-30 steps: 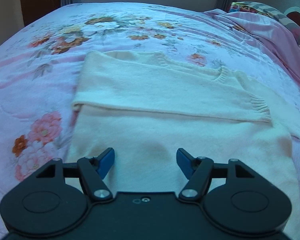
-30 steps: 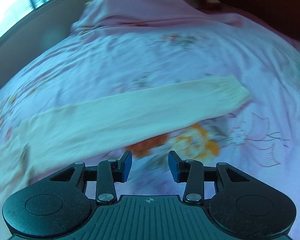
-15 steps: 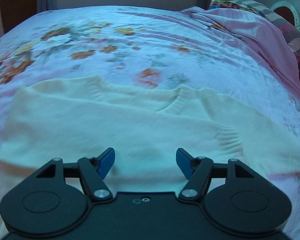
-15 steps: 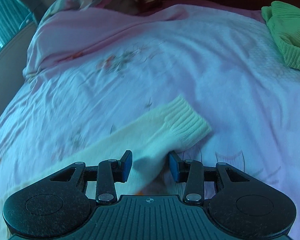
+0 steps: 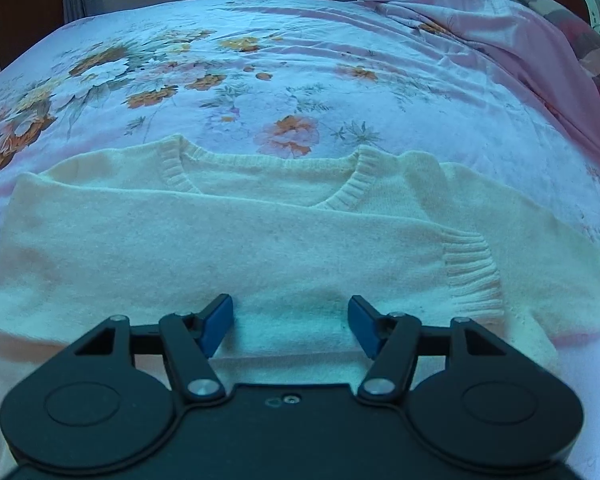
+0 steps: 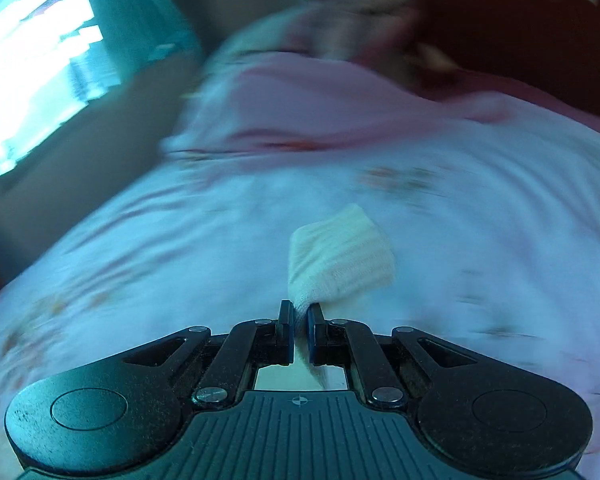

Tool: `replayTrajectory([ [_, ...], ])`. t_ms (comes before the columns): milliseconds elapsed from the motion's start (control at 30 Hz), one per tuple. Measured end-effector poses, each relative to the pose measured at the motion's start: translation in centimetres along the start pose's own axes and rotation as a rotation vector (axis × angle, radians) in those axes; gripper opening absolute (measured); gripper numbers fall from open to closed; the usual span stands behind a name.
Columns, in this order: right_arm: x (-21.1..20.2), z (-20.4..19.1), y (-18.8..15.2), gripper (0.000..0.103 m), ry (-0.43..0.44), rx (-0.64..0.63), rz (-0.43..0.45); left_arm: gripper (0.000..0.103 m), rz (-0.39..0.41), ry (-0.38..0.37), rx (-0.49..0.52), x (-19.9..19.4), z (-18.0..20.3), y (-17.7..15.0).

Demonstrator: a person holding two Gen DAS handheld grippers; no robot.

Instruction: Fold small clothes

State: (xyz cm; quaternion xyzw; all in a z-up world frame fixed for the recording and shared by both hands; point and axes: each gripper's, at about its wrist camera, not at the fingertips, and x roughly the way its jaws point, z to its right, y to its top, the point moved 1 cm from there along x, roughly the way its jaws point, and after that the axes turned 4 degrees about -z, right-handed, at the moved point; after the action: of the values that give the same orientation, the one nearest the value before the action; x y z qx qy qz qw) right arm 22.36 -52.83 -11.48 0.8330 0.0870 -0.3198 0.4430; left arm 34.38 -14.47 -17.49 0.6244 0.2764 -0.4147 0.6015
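Right gripper (image 6: pixel 299 316) just closed, now pinched tight on ribbed cuff (image 6: pixel 340 258) of cream sweater (image 5: pixel 228 248), cuff bunched and sticking out past fingertips, above pink floral bedspread (image 6: pixel 140 240); view motion-blurred. Left gripper (image 5: pixel 290 318) roughly half spread after narrowing slightly, blue pads (image 5: pixel 216 322) over sweater body, nothing clamped; contact with fabric unclear. Sweater flat on bedspread, neckline facing away, one sleeve folded across chest with its cuff lying just right of left gripper.

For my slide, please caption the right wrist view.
Right gripper shut on cream knit sleeve's ribbed cuff above pink floral bedsheet.
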Motion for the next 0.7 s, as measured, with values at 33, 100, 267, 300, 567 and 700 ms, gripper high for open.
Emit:
replayTrajectory([
  [33,-0.4,-2.4,-0.3,0.005,0.048,-0.031,0.001,0.058,0.004,-0.001,-0.005,-0.4,-0.3,0.0],
  [100,-1.0,-7.4,-1.2,0.005,0.150,-0.101,-0.005,0.058,0.026,-0.003,-0.011,-1.4,-1.4,0.0],
  [267,-0.4,-19.7,-6.6,0.006,0.393,-0.225,-0.115,0.059,0.068,0.032,-0.039,-4.0,-5.6,-0.4],
  [300,0.4,-21.7,-8.3,0.006,0.425,-0.249,-0.165,0.059,0.070,0.045,-0.051,-4.3,-6.7,-0.6],
  [567,5.7,-25.2,-16.9,0.059,0.455,-0.233,-0.470,0.079,0.061,-0.024,-0.154,-5.7,-12.5,-1.3],
  [700,2.6,-23.4,-13.5,0.059,0.425,-0.284,-0.287,0.082,0.022,-0.232,-0.236,-4.5,-11.9,0.0],
])
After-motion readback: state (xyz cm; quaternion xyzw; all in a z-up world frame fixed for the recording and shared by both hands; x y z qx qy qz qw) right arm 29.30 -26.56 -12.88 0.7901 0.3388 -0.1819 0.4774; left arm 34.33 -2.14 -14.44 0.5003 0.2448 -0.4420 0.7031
